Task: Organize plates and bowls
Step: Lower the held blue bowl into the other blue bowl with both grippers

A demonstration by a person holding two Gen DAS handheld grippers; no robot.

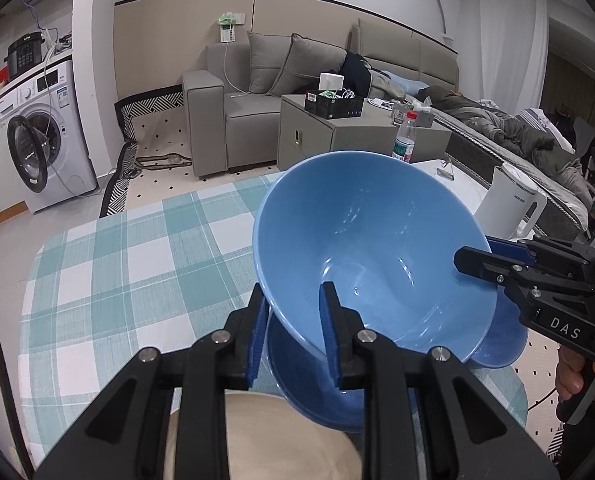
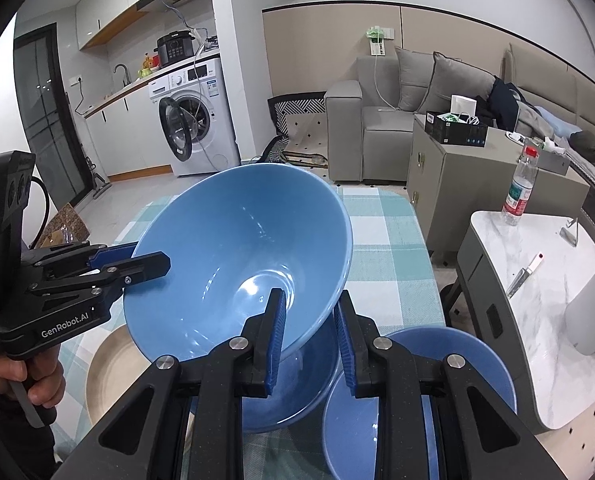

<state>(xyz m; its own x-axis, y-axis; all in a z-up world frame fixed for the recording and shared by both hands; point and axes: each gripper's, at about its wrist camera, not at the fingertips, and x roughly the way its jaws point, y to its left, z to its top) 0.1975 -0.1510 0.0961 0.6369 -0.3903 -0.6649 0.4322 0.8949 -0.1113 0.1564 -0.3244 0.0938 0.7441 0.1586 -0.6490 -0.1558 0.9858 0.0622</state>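
Over the checked tablecloth (image 1: 109,264), in the left wrist view, I see my left gripper (image 1: 293,328) pinching the near edge of a big blue bowl (image 1: 373,248). One finger is inside the bowl and the other is outside, so the jaws are squeezed on its wall. The bowl is tipped up and open toward me. Under it sits a blue plate (image 1: 309,384), and I cannot tell if the bowl touches it. A tan plate (image 1: 281,432) peeks out low down between my fingers. On the far side, my right gripper (image 1: 477,262) bites the other edge of the same bowl. A second blue plate (image 1: 505,336) shows just behind the bowl on the right. A white kettle (image 1: 509,204) and a water bottle (image 1: 405,140) stand on a white side table (image 1: 463,190) past the bowl. From the right wrist view, my right gripper (image 2: 309,336) has one finger in the big blue bowl (image 2: 237,256) and one outside, clamped on the wall. The left gripper (image 2: 137,260) holds the opposite edge. The blue plate (image 2: 293,392) lies under the bowl, the second blue plate (image 2: 417,400) is just beside it on the right, and the tan plate (image 2: 109,376) is on the left. The tablecloth (image 2: 381,256) covers the table.
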